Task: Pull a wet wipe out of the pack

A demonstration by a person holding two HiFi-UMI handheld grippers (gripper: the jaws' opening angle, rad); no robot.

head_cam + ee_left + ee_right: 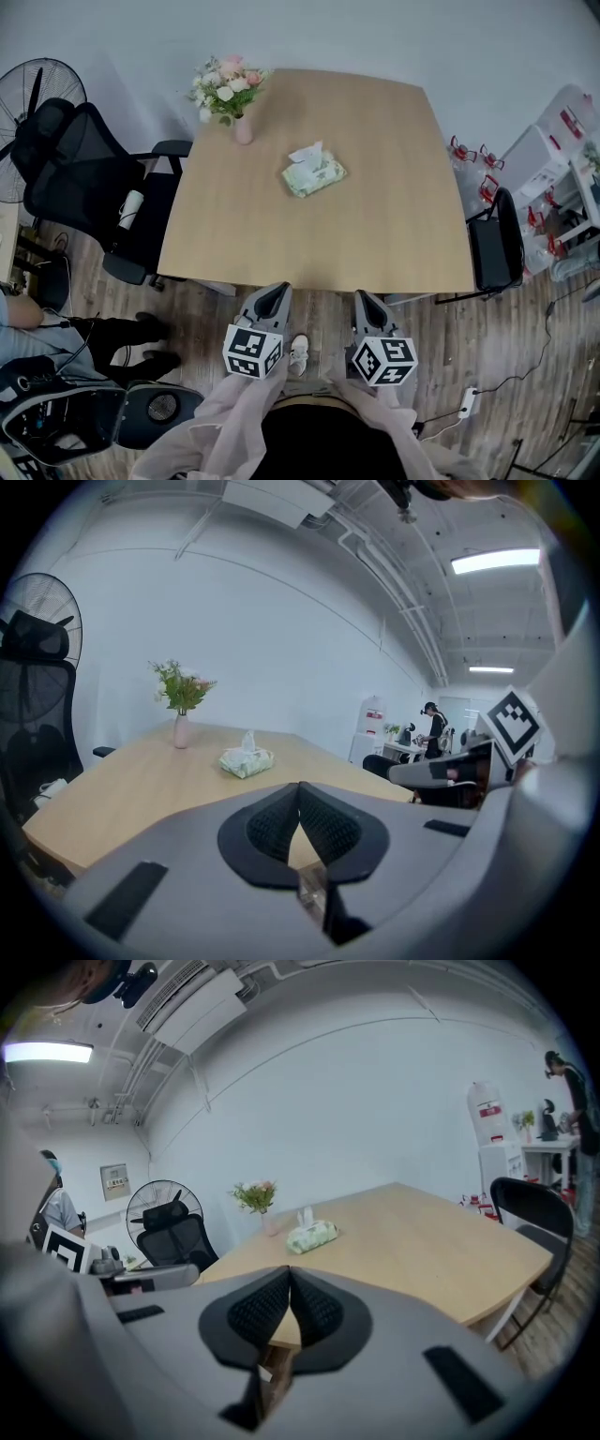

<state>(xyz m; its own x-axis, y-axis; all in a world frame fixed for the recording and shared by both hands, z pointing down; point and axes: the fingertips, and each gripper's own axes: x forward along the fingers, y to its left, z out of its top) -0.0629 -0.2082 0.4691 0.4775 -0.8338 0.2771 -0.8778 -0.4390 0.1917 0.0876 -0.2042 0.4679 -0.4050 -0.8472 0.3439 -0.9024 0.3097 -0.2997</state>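
One flower vase [243,129] stands near wipe pack [313,177].

Office: meeting table [281,234], mesh swivel chair [80,178], standing fan [58,77].

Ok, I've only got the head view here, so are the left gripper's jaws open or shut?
Observer: Shut. In the left gripper view the left gripper has its jaws together with nothing between them.
Operator: And the right one?
Observer: The right gripper is shut and empty too, in its own view.
Operator: Anyone beyond the table?
Observer: Yes, the left gripper view shows a person standing far behind the table.
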